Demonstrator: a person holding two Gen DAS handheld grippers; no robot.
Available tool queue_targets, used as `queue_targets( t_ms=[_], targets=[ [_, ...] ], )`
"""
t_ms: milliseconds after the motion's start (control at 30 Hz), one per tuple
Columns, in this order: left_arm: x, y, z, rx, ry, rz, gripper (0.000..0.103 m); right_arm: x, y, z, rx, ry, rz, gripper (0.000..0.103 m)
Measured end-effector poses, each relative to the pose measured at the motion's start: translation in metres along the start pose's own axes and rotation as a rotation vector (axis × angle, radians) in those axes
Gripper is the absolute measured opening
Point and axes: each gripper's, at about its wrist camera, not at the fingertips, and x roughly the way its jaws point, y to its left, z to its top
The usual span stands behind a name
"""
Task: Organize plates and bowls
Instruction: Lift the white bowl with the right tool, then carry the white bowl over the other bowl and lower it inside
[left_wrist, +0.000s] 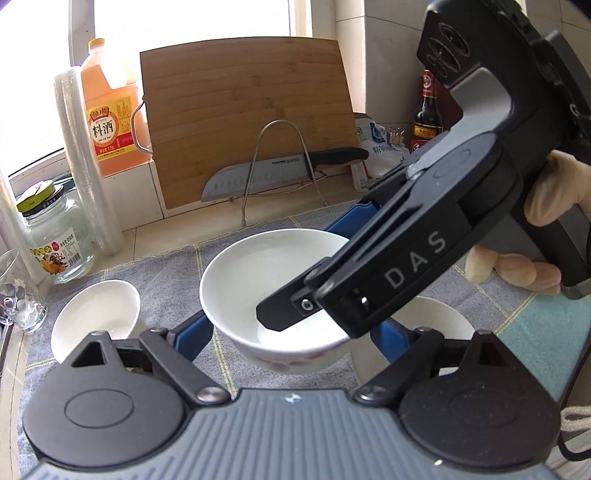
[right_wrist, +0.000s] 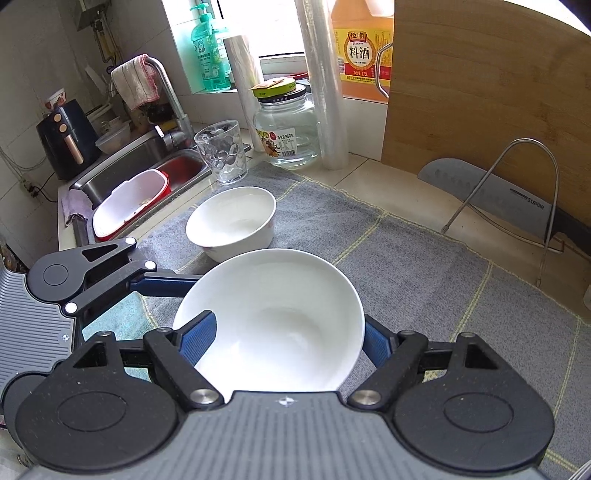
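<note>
Left wrist view: the left gripper has its blue fingers spread on either side of a large white bowl with a pink floral print low on its outer wall; contact with the wall can't be confirmed, so this reads as spread around it, not pinching. The right gripper comes in from the upper right, held by a gloved hand, with one black finger inside the bowl over the far-right rim and a blue one outside it. Only this view shows a third white bowl partly hidden behind the gripper on the right, the soy sauce bottle and the knife handle. A small white bowl sits to the left on the gray cloth. Right wrist view: the right gripper clamps the rim of the large bowl, one finger inside, one outside, jaws narrowed on the wall. The bowl is tilted, opening facing up and toward the camera, far rim higher; being round, it has no long axis. The left gripper shows at left, finger running under the bowl's edge. Only this view shows the sink, faucet, drinking glass and red-rimmed basin. The small bowl stands upright just beyond the large one, close to its rim. Both views show the bamboo cutting board, cooking wine jug, glass jar and knife.
</note>
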Motion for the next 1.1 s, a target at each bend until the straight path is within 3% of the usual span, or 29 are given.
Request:
queue_targets(
  t_ms=[667, 1100],
  targets=[
    [-0.024, -0.043, -0.006, 0.067, -0.003, -0.081, 0.091, -0.054, 0.006, -0.050, 0.046, -0.033, -0.052, 0.087],
    [-0.011, -0.063, -0.012, 0.099, 0.042, -0.132, 0.091, -0.061, -0.005, -0.075, 0.101, -0.021, -0.081, 0.087]
  ],
)
